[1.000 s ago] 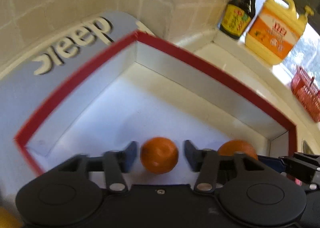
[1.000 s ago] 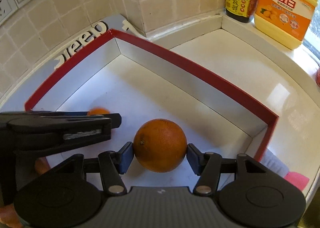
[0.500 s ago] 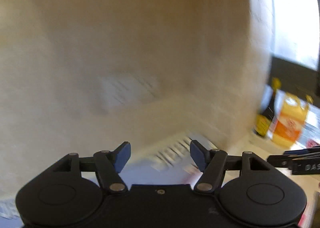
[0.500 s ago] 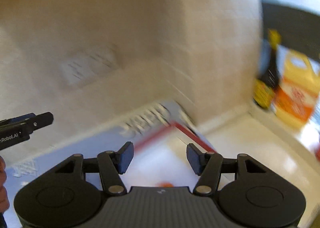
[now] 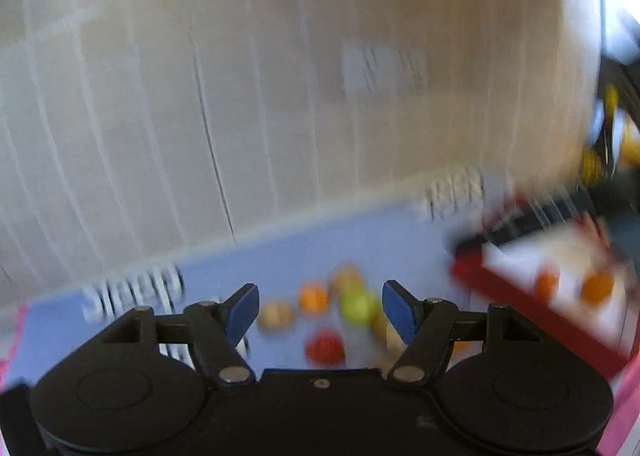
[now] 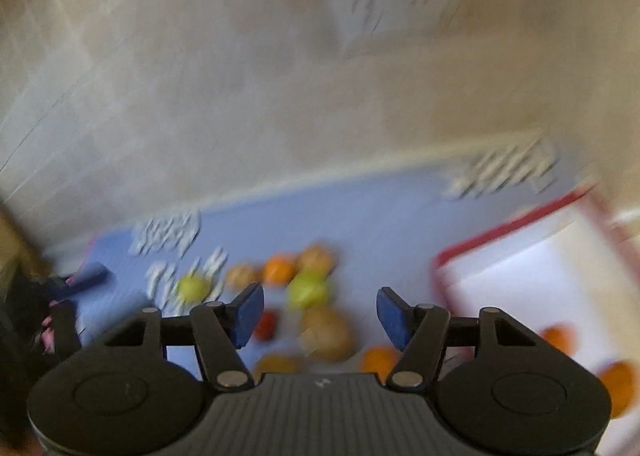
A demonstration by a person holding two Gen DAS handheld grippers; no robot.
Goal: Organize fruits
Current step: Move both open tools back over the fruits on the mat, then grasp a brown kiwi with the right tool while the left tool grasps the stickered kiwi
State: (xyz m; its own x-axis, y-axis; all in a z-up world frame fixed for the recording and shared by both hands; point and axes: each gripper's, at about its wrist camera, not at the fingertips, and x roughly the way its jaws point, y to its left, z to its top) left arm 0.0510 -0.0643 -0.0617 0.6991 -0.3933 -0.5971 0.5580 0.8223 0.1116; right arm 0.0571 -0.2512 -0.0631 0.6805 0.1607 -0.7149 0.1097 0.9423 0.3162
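Fingers of left gripper [image 5: 319,310] and right gripper [image 6: 320,312] are gaping wide, gripping nothing, hovering above blurred loose fruits [image 6: 308,290] lying beside the red-rimmed box [image 6: 520,232] holding two oranges [image 5: 596,286].

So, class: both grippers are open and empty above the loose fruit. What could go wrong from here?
1. The fruit pile is tightly clustered; closing the right gripper could nudge neighbours and set them rolling across the blue mat.
2. Both views are motion-blurred, so aim at one fruit may be off.
3. Later drops might bump the two oranges in the red-rimmed box.
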